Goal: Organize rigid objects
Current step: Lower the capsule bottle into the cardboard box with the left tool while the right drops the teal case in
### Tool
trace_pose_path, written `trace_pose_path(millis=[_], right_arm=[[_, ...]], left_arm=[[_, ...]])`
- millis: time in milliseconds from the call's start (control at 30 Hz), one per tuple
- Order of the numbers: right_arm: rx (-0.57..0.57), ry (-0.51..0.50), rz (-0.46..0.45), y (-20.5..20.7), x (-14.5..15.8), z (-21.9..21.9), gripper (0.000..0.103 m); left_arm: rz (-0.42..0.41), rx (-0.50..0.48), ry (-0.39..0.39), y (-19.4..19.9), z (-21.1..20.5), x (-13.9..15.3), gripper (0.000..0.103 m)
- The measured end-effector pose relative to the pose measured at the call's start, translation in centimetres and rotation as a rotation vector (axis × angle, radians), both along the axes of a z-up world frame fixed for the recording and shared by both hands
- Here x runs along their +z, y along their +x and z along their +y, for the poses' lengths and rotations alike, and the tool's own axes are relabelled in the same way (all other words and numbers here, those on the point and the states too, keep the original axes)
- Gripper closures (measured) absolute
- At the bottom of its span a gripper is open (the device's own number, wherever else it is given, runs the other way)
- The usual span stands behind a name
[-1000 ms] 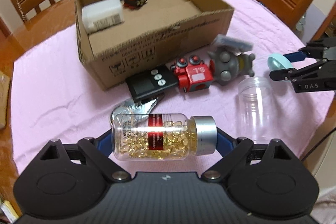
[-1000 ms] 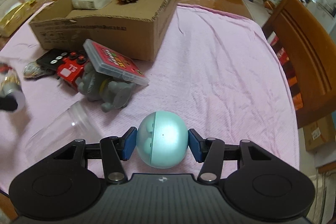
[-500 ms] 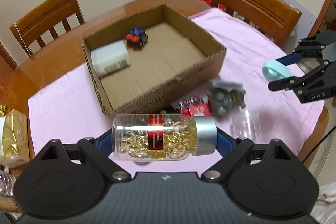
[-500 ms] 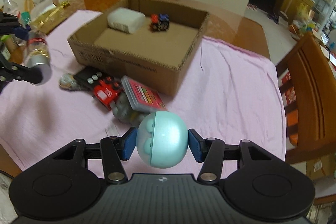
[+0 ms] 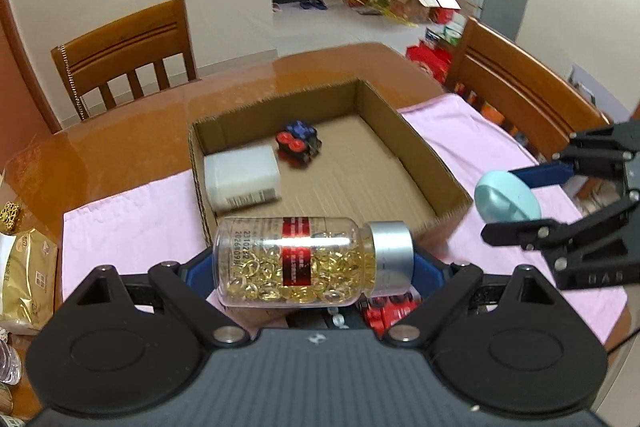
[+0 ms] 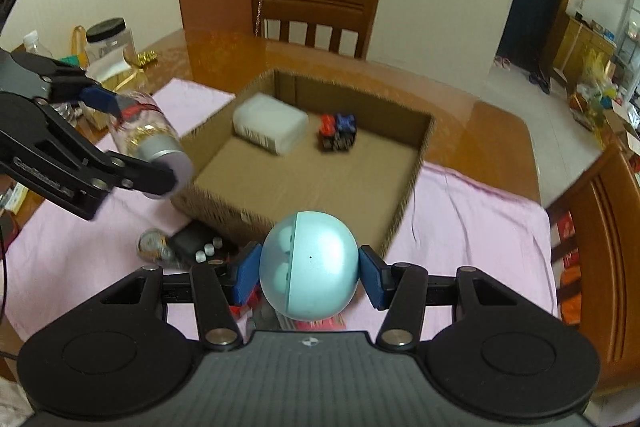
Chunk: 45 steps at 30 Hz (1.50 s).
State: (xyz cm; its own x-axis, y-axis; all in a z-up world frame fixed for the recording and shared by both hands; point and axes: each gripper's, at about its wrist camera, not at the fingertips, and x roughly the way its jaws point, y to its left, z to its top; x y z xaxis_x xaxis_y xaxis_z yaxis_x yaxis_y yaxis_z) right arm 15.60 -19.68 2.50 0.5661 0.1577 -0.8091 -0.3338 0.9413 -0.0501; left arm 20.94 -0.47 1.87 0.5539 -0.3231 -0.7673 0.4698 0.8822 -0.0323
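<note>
My left gripper [image 5: 314, 263] is shut end to end on a clear pill bottle [image 5: 304, 261] of golden capsules with a red label and silver cap, held level in the air before the near wall of the cardboard box [image 5: 420, 155]. My right gripper [image 6: 308, 273] is shut on a pale blue capsule ball [image 6: 309, 270], also lifted, near the box's front corner. In the box [image 6: 424, 147] lie a white block [image 5: 241, 181] and a red-and-blue toy car [image 5: 299, 145]. The left gripper [image 6: 132, 143] with the bottle [image 6: 152, 137] also shows in the right wrist view.
The box sits on a pink cloth [image 6: 472, 223] over a wooden table. Below the grippers lie a black remote [image 6: 200, 247], a red toy [image 5: 390, 309] and a foil pouch [image 6: 154, 245]. Wooden chairs [image 5: 128, 59] stand around. Bags and a jar [image 6: 106, 39] crowd the left side.
Both grippers have risen with their loads and tipped up toward the box; the loose toys on the cloth have slid under the grippers, and the box now fills the middle of both views.
</note>
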Motion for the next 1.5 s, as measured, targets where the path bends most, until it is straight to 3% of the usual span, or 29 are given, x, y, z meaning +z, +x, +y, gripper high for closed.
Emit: trace_pose_path(millis=[200, 433, 667, 1033, 1500], right_arm=[[0.005, 0.006, -0.022, 2.2, 0.2, 0.8, 0.045], [-0.001, 0.0, -0.03, 4.1, 0.0, 1.1, 0.045], [-0.01, -0.007, -0.02, 5.5, -0.5, 1.0, 0.045], [-0.039, -0.007, 0.004, 9.2, -2.3, 0.5, 0.045], [-0.085, -0.035, 0.033, 16.5, -5.5, -0.6, 0.045]], left_arm=[[-0.035, 0.046, 0.019, 3.2, -0.7, -1.1, 0.011], [0.007, 0.11, 0.014, 6.0, -1.1, -4.3, 0.01], [-0.077, 0.154, -0.012, 6.5, -1.0, -4.1, 0.008], [-0.07, 0.2, 0.025, 3.0, 1.8, -2.4, 0.004], [-0.065, 0.339, 0.026, -0.5, 5.6, -3.4, 0.002]])
